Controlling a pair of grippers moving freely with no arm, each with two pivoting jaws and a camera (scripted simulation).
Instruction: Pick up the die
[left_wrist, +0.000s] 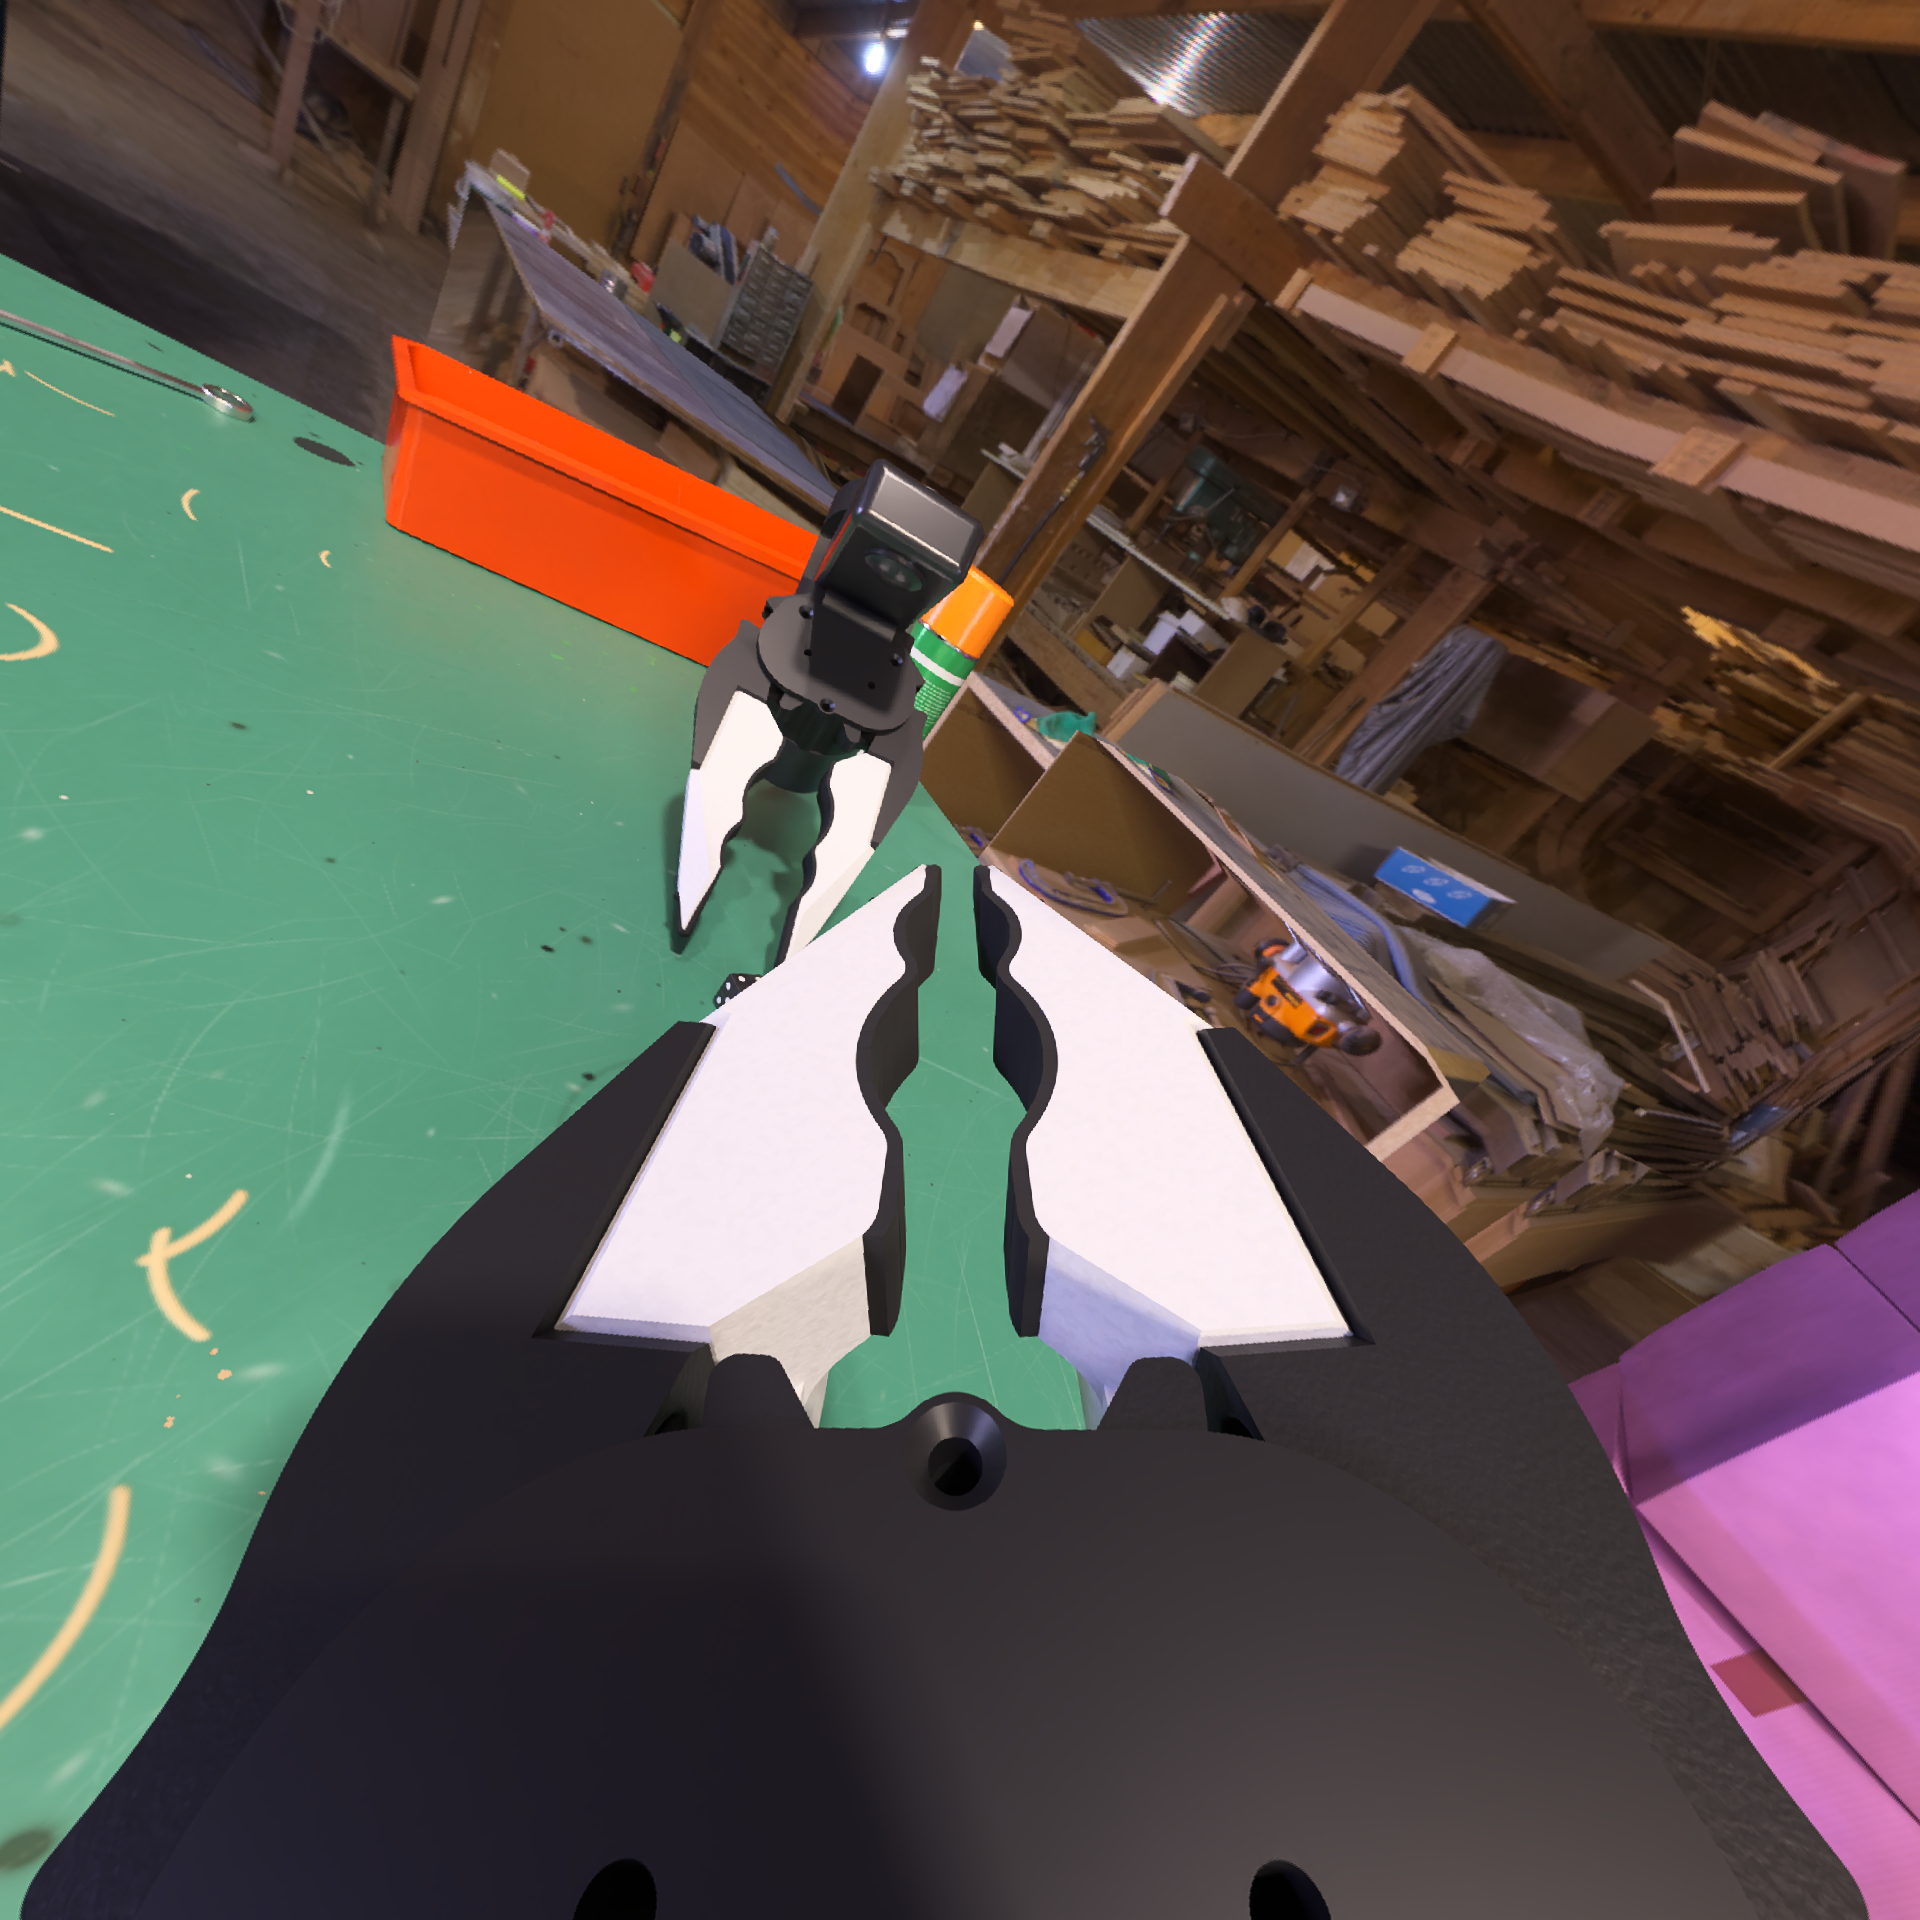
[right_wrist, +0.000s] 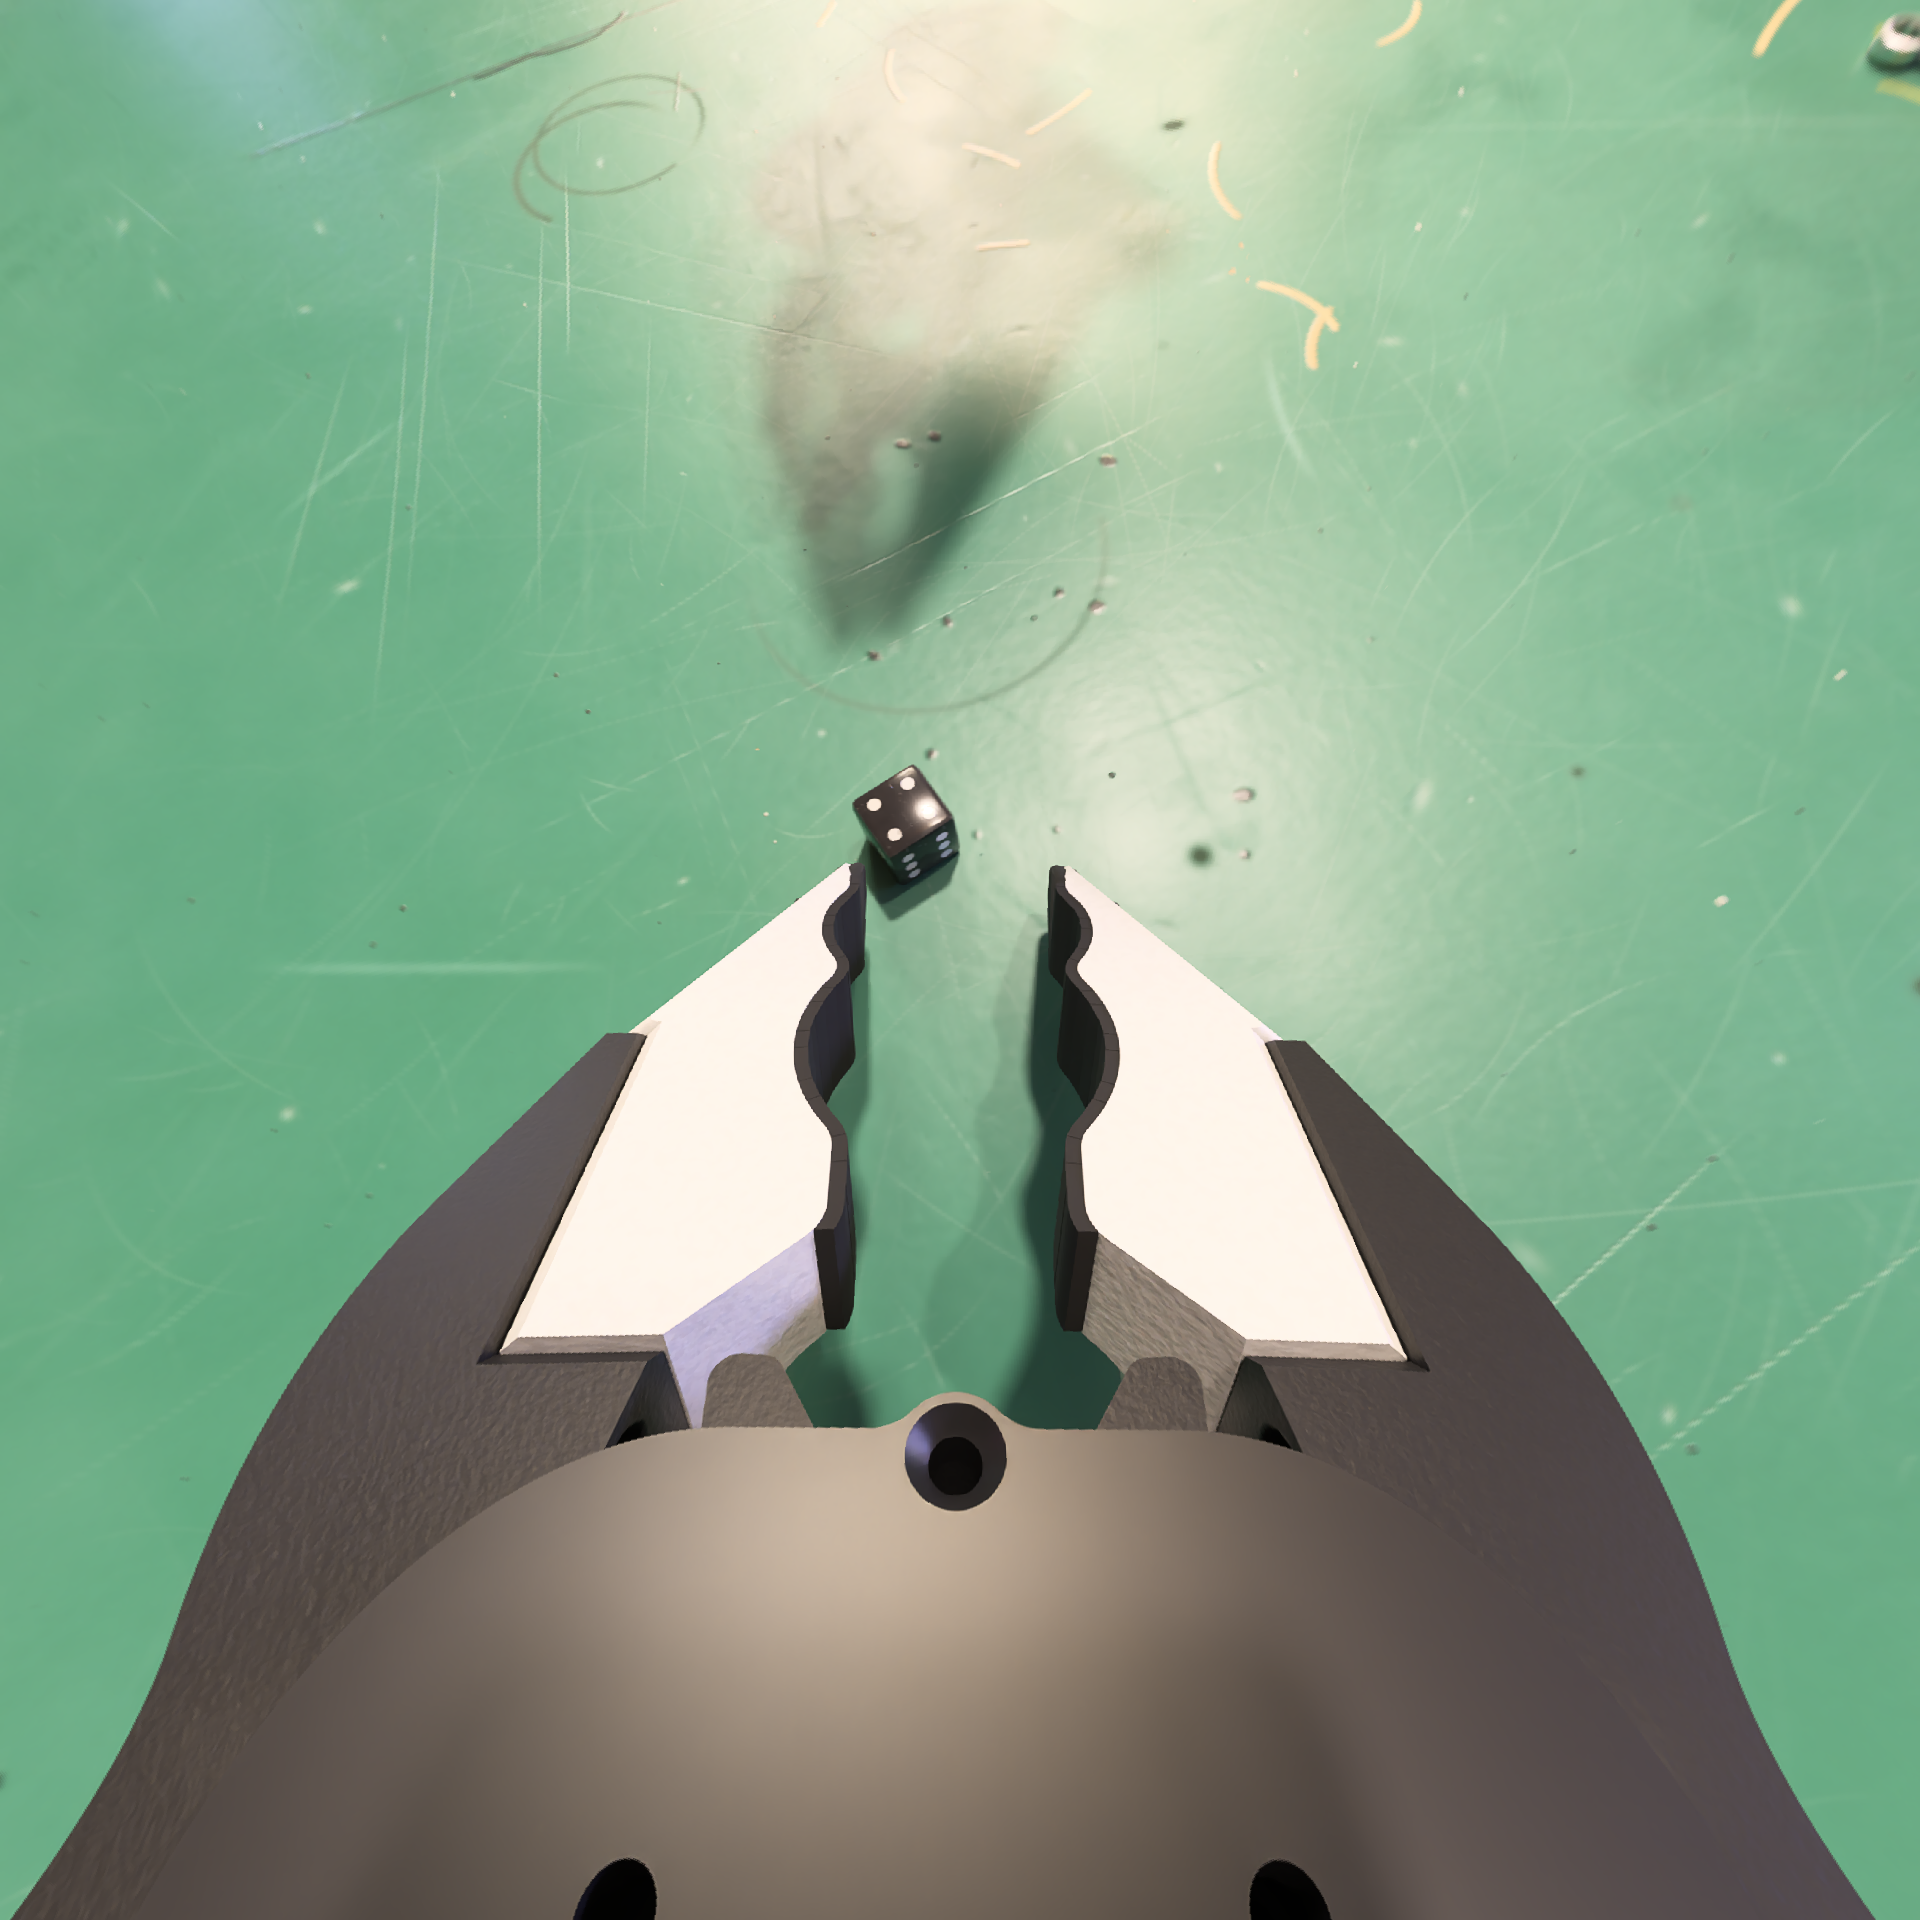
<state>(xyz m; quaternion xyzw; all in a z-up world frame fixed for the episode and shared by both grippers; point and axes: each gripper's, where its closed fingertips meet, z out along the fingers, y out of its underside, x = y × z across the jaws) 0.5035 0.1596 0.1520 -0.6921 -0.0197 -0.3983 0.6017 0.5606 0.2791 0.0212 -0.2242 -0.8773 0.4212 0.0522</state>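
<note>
Black die (right_wrist: 905, 823) with white pips: resting on the green mat (right_wrist: 416, 623), just beyond the right gripper (right_wrist: 956, 878), nearer its left fingertip than its right, untouched. Top face and two side faces visible; tilted corner-on toward the camera. In the left wrist view, only a small dark speckled corner of the die (left_wrist: 739, 985) visible at the edge of the near white finger; remainder hidden behind it.

Right gripper: fingers spread, gap wide and empty, mat visible between the jaws. Tips pointed down at the mat, short of the die. In the left wrist view, same right gripper (left_wrist: 743, 914) seen from the front, tips close above the mat, fingers apart.

Left gripper (left_wrist: 956, 883): fingers drawn close together, narrow slit between the tips, nothing pinched. Held above the mat's right edge.

Orange bin (left_wrist: 582, 520): open-topped, rectangular, far side of the mat behind the right gripper. Interior hidden by the near wall; contents not determinable. Orange-capped green container (left_wrist: 961, 634): beside the bin's right end, largely hidden behind the right gripper's camera housing.

Metal wrench (left_wrist: 156, 379): far left on the mat, handle cut off by the frame edge. Small metallic object (right_wrist: 1896, 47) at the top right corner of the right wrist view, cut off, not identifiable. Pink box (left_wrist: 1787, 1538): near right, cut off by the frame.
</note>
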